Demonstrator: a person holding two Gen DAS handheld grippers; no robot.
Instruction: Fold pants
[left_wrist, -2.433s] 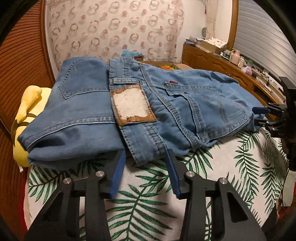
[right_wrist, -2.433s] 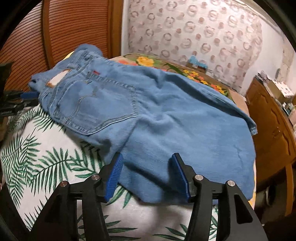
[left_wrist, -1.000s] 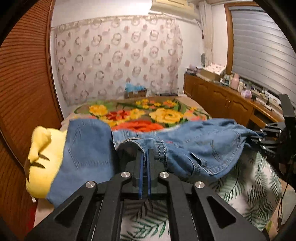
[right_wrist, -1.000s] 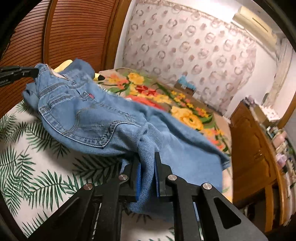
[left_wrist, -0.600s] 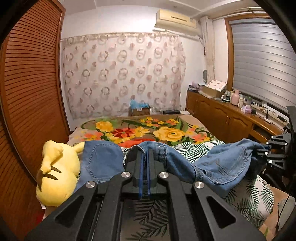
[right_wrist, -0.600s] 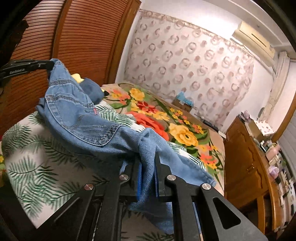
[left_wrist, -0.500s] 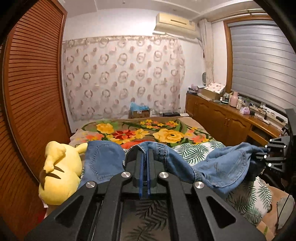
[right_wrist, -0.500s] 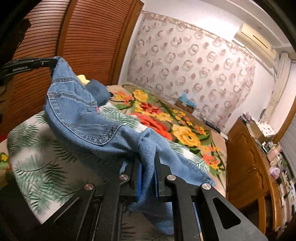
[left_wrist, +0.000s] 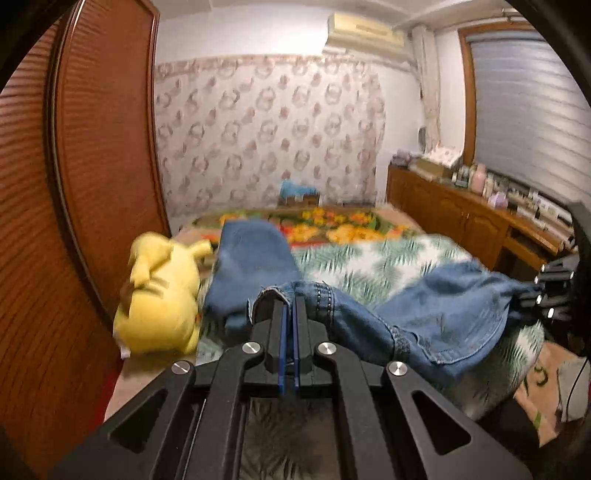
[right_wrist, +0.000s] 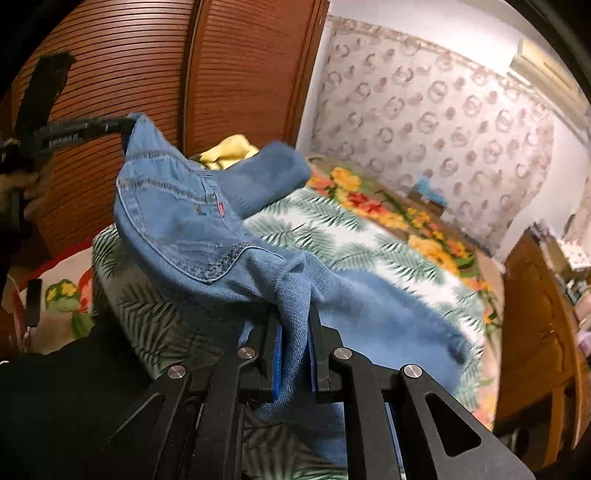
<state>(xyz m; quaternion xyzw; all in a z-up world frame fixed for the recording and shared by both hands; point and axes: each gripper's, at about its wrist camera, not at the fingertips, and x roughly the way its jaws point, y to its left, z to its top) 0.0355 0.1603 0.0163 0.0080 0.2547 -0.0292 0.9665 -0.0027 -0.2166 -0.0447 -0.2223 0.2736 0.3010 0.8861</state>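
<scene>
Blue denim pants (right_wrist: 192, 236) hang lifted over the leaf-print bed (right_wrist: 369, 243) (yellow plush toy (left_wrist: 162, 295) nearby), each hand-held gripper, left (left_wrist: 289, 306) and right (right_wrist: 295, 332), pinching denim.

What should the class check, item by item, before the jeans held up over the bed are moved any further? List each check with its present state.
1. Left tool clamped on the waistband of the jeans: ok, the jaws are shut on the denim.
2. Right tool gripping denim: ok, a bunched fold sits between the blue pads.
3. Jeans lifted off the leaf-print bedspread: not ok, the far end trails on the bed.
4. Fabric hanging smooth between the tools: not ok, it sags and twists.
5. Yellow plush toy apart from the denim: cannot tell, the folded leg lies close beside it.
</scene>
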